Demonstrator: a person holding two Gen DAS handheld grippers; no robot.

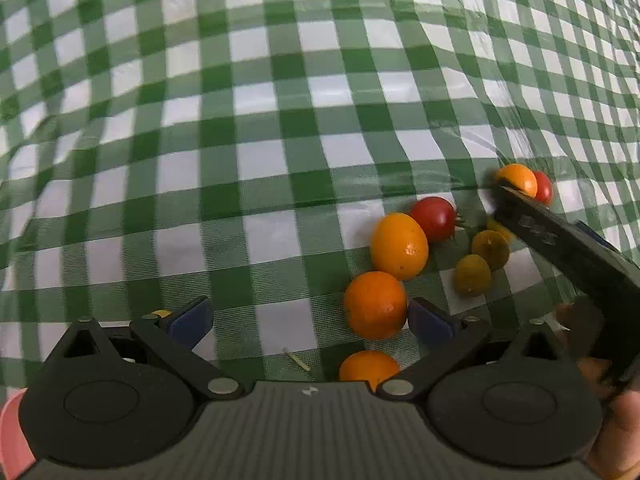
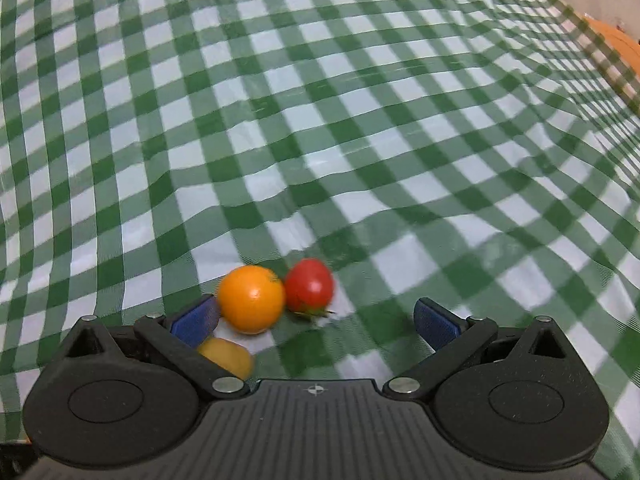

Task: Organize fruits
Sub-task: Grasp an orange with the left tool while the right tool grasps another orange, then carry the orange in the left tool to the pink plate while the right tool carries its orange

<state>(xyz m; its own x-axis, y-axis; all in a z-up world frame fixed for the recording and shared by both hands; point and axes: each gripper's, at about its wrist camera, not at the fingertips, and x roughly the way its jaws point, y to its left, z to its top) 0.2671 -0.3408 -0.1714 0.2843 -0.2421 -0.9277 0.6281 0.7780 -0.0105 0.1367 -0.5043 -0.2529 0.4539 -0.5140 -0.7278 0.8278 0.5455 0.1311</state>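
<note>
Both tools gape wide, holding nothing. The right tool (image 2: 316,320) hovers over an orange fruit (image 2: 251,299) touching a red tomato (image 2: 309,285) on the checked cloth (image 2: 320,120). Centre on one fruit, then close gently so neither rolls. The left tool (image 1: 310,316) waits beside another orange fruit (image 1: 375,305).

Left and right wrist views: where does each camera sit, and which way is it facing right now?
Left wrist: sits behind the open left gripper, looking down its fingers at the scattered fruit; a hand shows at right.
Right wrist: sits behind the open right gripper, facing an orange tomato and red tomato.
Shared: the green checked tablecloth; probably this same fruit pair, beside the right gripper's finger.
</note>
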